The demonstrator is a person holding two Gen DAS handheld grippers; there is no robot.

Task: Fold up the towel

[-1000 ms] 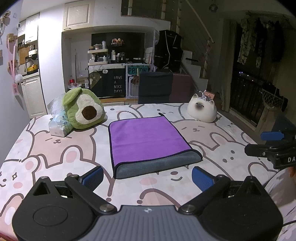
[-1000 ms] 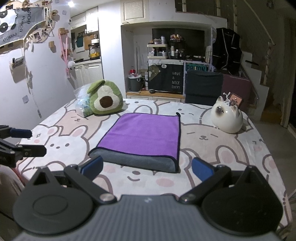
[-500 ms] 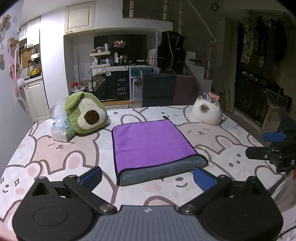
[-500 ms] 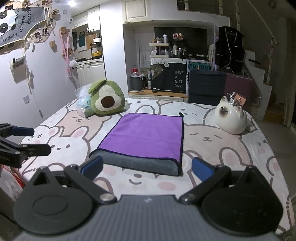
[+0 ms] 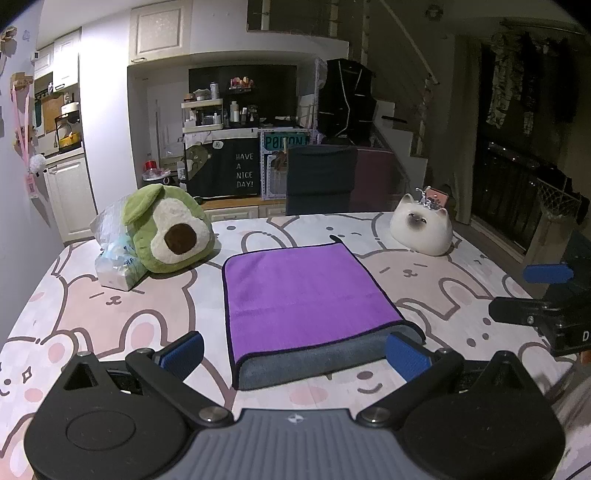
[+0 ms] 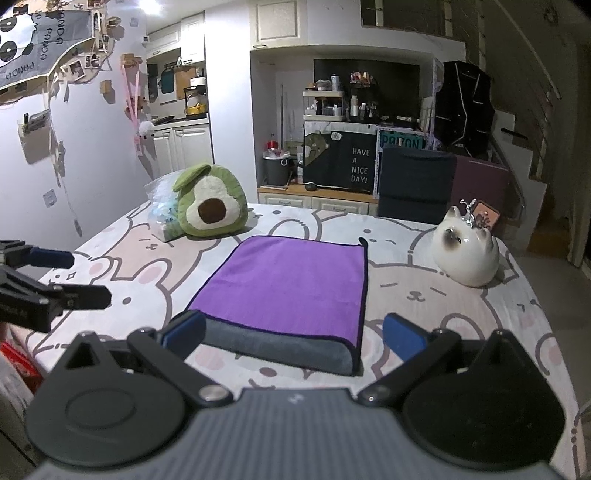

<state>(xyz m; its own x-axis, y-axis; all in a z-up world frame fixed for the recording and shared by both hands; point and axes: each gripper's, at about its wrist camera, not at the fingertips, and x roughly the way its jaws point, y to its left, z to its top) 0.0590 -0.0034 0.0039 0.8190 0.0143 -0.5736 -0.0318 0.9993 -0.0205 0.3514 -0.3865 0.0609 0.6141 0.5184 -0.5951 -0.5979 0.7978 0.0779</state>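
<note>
Towel (image 5: pixel 310 295) folded, purple face up, flat mid-table (image 5: pixel 110 295), grey fold edge nearest. Soft, limp, thick plush; likely light. Pinch near corners, both layers. Left tool (image 5: pixel 293 350) and right tool (image 6: pixel 293 332) wide open, empty.

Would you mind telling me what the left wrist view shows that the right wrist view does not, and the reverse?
Only the left wrist view shows the dark balcony railing and hanging clothes at right, and the right gripper from the side.

Only the right wrist view shows the panda banner and ceiling light at upper left, and the left gripper from the side.

Both show the folded purple towel, avocado plush, white cat figure and bunny-print cover.
</note>
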